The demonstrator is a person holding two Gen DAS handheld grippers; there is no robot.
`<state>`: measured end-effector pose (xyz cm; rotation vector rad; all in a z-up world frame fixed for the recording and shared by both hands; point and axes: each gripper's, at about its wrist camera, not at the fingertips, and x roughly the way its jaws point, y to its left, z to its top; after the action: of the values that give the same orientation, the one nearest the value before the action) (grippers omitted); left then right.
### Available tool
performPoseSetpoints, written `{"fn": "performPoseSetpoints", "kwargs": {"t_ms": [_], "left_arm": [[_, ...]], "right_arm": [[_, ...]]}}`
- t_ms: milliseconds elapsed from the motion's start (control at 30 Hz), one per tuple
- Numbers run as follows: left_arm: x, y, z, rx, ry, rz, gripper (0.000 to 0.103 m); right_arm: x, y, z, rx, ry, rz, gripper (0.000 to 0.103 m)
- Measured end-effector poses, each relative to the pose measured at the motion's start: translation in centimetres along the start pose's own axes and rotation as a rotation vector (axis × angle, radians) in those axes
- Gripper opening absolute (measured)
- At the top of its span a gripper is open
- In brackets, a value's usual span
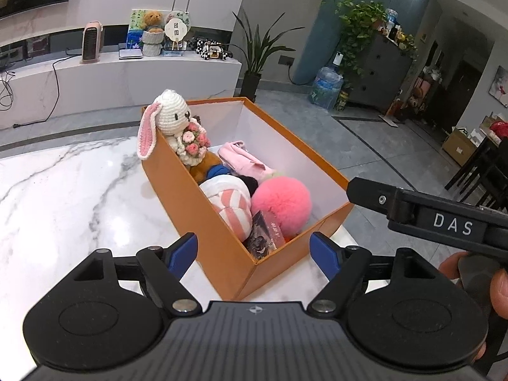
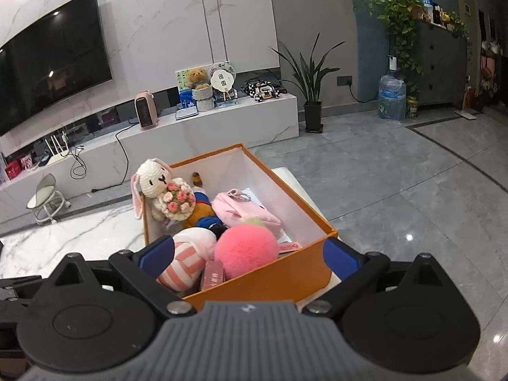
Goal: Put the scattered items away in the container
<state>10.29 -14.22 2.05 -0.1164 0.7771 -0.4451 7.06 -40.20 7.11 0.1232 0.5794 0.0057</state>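
Your orange box (image 1: 203,209) holds a crochet rabbit (image 1: 173,112), pink pompom (image 1: 281,204), striped plush (image 1: 230,203) and pink pouch (image 1: 241,158). Your left gripper (image 1: 255,250) and right gripper (image 2: 250,254) both gape, grasping nothing

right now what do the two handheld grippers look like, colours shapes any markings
The left gripper and the right gripper match: matte black linkage arms with silver pivot screws, round black side discs, blue finger pads, and a ribbed grey body with a small emblem. The right gripper's side carries white letters DAS. Fingers of a bare hand wrap its handle.
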Motion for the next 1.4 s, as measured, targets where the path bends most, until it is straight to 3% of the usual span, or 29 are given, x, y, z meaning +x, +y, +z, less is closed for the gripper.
{"fn": "performPoseSetpoints", "kwargs": {"t_ms": [67,233,500,1400], "left_arm": [[0.0,0.0,0.1,-0.012,-0.004,-0.025,0.091],[0.5,-0.7,0.4,0.002,0.004,0.009,0.092],[0.6,-0.5,0.6,0.006,0.027,0.072,0.092],[0.3,-0.7,0.7,0.014,0.03,0.07,0.092]], "right_arm": [[0.1,-0.1,-0.1,-0.004,0.004,-0.019,0.102],[0.2,-0.1,-0.1,-0.018,0.01,-0.078,0.102],[-0.1,0.8,-0.1,-0.057,-0.002,-0.074,0.102],[-0.3,1.4,-0.1,-0.052,-0.005,-0.059,0.102]]}}
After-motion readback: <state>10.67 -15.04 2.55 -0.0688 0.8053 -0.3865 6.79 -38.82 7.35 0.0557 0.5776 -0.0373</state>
